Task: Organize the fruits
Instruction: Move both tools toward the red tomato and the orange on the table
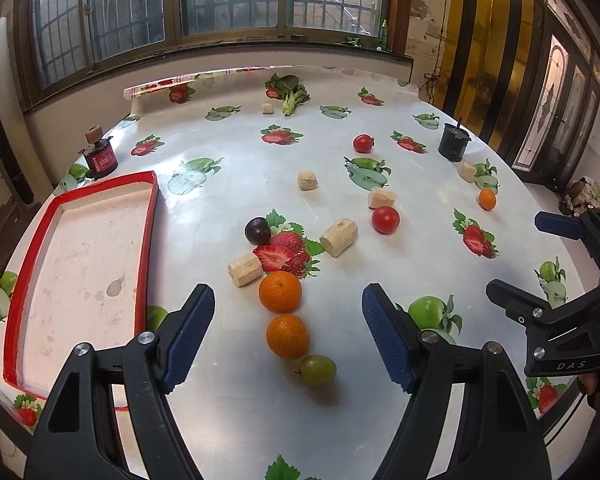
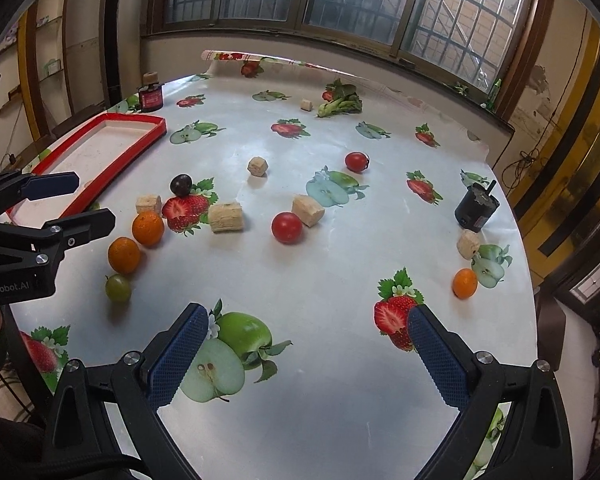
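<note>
A: Starting at the left: the red tray (image 1: 80, 276) sits bare at the table's (image 2: 300, 420) left edge, nothing in it yet

B: And beside it?

A: The left gripper (image 1: 288, 332) hangs low over the cloth, its jaws spread wide and holding nothing. Between and just ahead of them lies a row running away from the camera: a green grape (image 1: 318, 369) nearest, then one orange (image 1: 287, 336), then a second orange (image 1: 280, 291). The row follows the line of the fingers, so the nearer orange already sits inside the gap

B: So the left side is closer to those?

A: Clearly. In the right wrist view they lie far off to the left, next to the left gripper. Past them are a dark plum (image 1: 257, 231) and several cork-like blocks (image 1: 339, 237), which I'd leave alone

B: Further right?

A: A tomato (image 2: 286, 227) mid-table, another tomato (image 2: 356, 161) beyond it, and a small orange (image 2: 465, 283) near the right edge. The right gripper (image 2: 308, 356) is also spread and empty, held level over bare cloth; that small orange lies ahead and to its right, so I'd judge it that hand's pick
</note>
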The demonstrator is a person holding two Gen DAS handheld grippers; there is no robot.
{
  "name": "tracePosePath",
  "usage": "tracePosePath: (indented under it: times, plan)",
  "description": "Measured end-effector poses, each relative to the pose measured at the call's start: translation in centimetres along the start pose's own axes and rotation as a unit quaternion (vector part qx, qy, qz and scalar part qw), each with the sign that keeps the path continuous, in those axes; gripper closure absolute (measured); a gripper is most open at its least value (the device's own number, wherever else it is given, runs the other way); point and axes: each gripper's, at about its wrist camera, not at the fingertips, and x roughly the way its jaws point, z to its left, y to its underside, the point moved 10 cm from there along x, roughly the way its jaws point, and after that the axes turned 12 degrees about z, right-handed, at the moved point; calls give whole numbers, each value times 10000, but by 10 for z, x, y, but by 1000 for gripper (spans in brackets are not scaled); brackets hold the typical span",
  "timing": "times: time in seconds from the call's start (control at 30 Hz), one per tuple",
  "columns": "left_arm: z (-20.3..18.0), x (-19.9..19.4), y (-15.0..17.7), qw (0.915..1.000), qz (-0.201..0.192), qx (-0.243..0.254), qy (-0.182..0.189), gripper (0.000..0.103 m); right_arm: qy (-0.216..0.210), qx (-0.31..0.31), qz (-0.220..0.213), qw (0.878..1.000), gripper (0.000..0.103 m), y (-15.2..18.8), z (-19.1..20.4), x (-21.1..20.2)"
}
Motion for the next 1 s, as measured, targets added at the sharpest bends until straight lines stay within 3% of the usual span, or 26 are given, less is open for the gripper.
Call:
tracePosePath:
  times: [0.13,0.33,1.0]
  plan:
    - [4,0,4,10000,25,-37,8,27,286,-9,42,9996,2,4,-4,2]
    - [8,0,10,10000,69,-50,47,27,356,52,-6,9994,2,7,-11,0]
    - [4,13,29,9985,446,-35,307,27,173,108,-51,9998,2,4,-11,-1]
